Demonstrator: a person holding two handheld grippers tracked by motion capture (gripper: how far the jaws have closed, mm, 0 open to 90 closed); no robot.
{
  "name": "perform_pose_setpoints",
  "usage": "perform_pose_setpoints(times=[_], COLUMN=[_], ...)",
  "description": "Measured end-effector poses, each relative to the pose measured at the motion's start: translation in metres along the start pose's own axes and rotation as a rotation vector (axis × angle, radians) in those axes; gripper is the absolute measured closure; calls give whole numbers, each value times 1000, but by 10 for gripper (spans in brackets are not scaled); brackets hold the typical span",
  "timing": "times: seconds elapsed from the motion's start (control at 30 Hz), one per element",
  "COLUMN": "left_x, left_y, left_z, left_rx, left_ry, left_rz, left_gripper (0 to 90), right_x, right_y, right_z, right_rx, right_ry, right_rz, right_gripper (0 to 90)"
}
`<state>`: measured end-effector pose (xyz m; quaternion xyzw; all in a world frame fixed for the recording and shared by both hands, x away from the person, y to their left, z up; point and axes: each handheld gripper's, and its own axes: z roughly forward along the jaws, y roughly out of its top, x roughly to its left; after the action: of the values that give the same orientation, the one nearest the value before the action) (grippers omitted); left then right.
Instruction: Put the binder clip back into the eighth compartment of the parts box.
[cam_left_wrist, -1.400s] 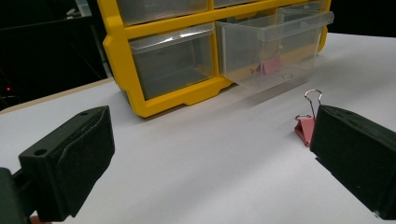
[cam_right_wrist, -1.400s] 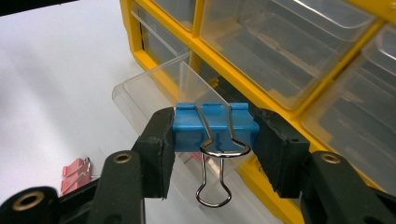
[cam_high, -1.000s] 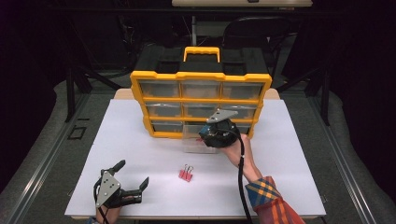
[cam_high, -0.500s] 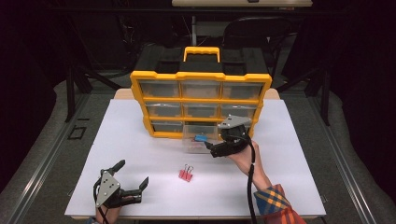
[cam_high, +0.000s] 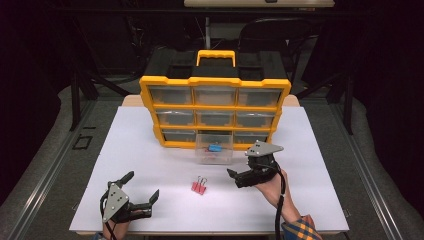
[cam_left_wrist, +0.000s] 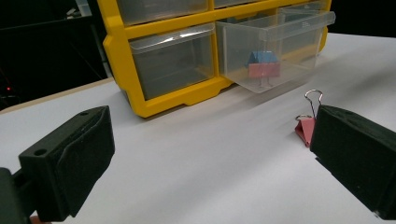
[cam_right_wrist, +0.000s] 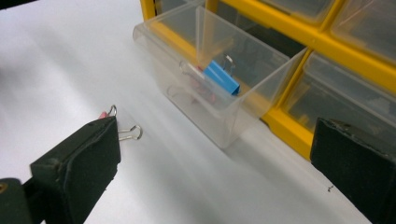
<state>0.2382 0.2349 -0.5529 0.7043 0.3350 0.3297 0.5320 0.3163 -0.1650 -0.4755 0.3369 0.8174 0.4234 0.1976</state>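
A yellow organizer with clear drawers stands at the back of the white table. Its bottom middle drawer is pulled out. In the drawer lies a blue binder clip on top of a pink one. A red binder clip lies on the table in front of the drawer. My right gripper hovers to the right of that clip. Its jaws have just been opening and now stand open with nothing between them. My left gripper rests open at the near left.
The other drawers of the organizer are pushed in. In the left gripper view the red clip sits just past the right jaw. Bare white table surrounds both grippers; dark floor lies beyond the table's edges.
My right gripper has drawn back from the open drawer toward the near edge, and its jaws have spread. The blue clip now lies in the drawer. The left gripper has kept still.
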Motion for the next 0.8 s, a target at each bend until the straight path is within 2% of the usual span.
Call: perform_pose_setpoints(times=[0.23, 0.5, 0.8], left_x=[0, 1, 0], left_y=[0, 0, 0], left_z=[-1, -1, -1], left_rx=[-4, -4, -3], left_ry=[1, 3, 0], left_rz=[0, 3, 4], left_gripper=[0, 0, 0], right_x=[7, 17, 30], right_y=[-10, -12, -11], right_z=[3, 10, 20], right_rx=[14, 31, 47], right_ry=[19, 60, 99], right_rz=[11, 24, 3], right_gripper=[9, 2, 0])
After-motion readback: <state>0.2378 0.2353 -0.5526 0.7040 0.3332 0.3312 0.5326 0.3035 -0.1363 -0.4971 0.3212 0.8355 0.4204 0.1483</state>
